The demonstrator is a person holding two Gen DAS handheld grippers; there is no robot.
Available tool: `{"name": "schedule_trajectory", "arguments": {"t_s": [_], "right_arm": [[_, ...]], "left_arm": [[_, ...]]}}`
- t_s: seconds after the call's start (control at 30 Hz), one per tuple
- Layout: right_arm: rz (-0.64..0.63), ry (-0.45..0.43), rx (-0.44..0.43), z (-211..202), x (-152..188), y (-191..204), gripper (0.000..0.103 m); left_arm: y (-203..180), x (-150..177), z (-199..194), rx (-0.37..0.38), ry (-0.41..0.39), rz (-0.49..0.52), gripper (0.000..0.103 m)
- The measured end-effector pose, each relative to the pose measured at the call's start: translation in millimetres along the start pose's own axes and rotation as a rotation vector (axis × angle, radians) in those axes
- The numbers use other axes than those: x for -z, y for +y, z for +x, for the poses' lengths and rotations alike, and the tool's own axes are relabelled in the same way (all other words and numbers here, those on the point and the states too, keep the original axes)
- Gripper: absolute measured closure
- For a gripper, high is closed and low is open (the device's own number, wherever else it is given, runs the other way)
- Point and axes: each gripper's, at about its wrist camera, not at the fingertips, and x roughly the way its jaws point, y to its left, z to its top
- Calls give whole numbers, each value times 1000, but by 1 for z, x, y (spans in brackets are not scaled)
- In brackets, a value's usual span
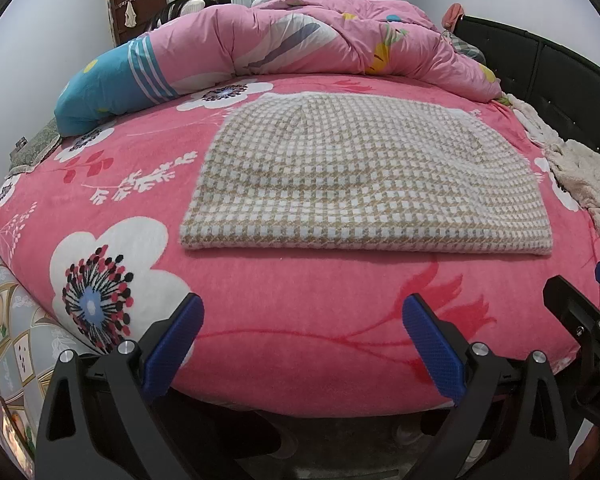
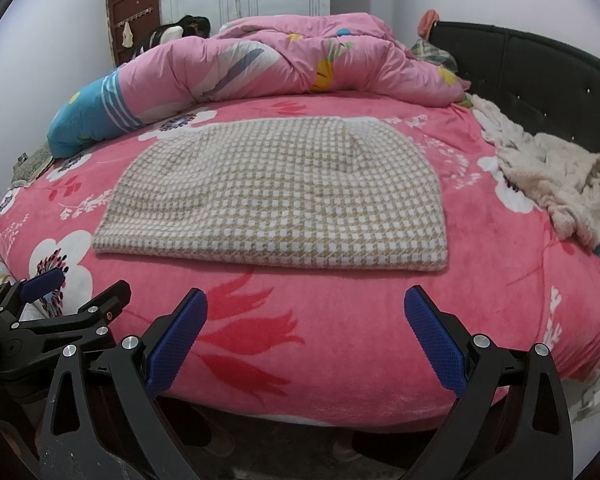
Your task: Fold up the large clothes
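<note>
Fingers on both grippers were spread wide with nothing between them, so neither one had hold of any fabric. Left gripper (image 1: 303, 308) hung just off the near edge of the bed, blue pads (image 1: 432, 348) pointing in over the pink floral blanket (image 1: 300, 296). Right gripper (image 2: 306, 304) sat right beside it, same pose, also short of the cloth.

The thing to fold, a beige and white checked garment (image 1: 356, 176), lay flat in the middle of the blanket, already doubled into a rough rectangle with a thick folded edge facing the grippers. It looked pretty tidy, corners squared off at the front, rounder at the back. Both grippers were well apart from it, nothing touching.

My read: this was a pause between folds, or maybe the fold was basically done. Hard to say which from this alone. If another fold was wanted, the next move would call for each gripper to reach forward to a near corner, pinch through all the layers, and carry the edge over evenly so it didn't skew.

Other stuff around: a bunched pink duvet (image 1: 308, 44) along the far side, a cream fluffy heap (image 2: 552, 176) by the black headboard (image 2: 540, 68) off to the right. That heap could be the next garment, can't tell.
</note>
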Motion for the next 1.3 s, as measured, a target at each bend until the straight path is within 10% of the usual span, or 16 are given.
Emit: {"name": "schedule_trajectory", "arguments": {"t_s": [1.3], "right_arm": [[-12,18,8,9,4,0,8]], "left_arm": [[2,0,6,-24,3,-6,5]]}}
